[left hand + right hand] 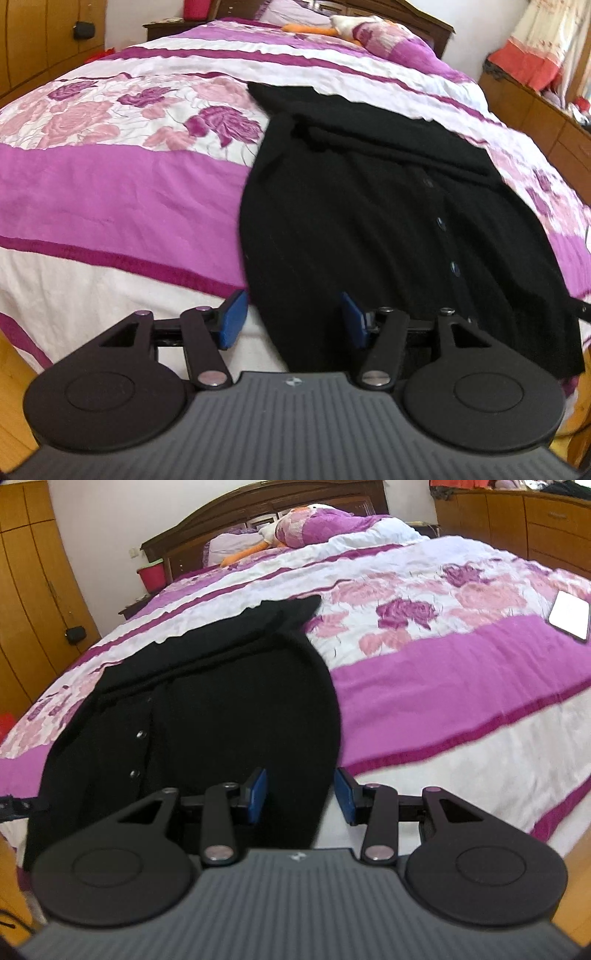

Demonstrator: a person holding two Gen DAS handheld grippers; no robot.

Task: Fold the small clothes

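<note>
Where right wrist view catches white phone, left shows only black cardigan

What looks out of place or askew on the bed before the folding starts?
A phone lies screen-up on the bedspread, well to the right of the black cardigan. The cardigan lies buttoned, its hem hanging over the bed's near edge, one sleeve folded across its top. Nothing looks spilled or damaged.

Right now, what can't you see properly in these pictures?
- Cardigan hem: left view, hidden behind the left gripper.
- Its near edge: right view, behind the right gripper.
- Phone: right view, cut off by the edge.
- Toy by the pillows: both views, too small and partly covered.
</note>
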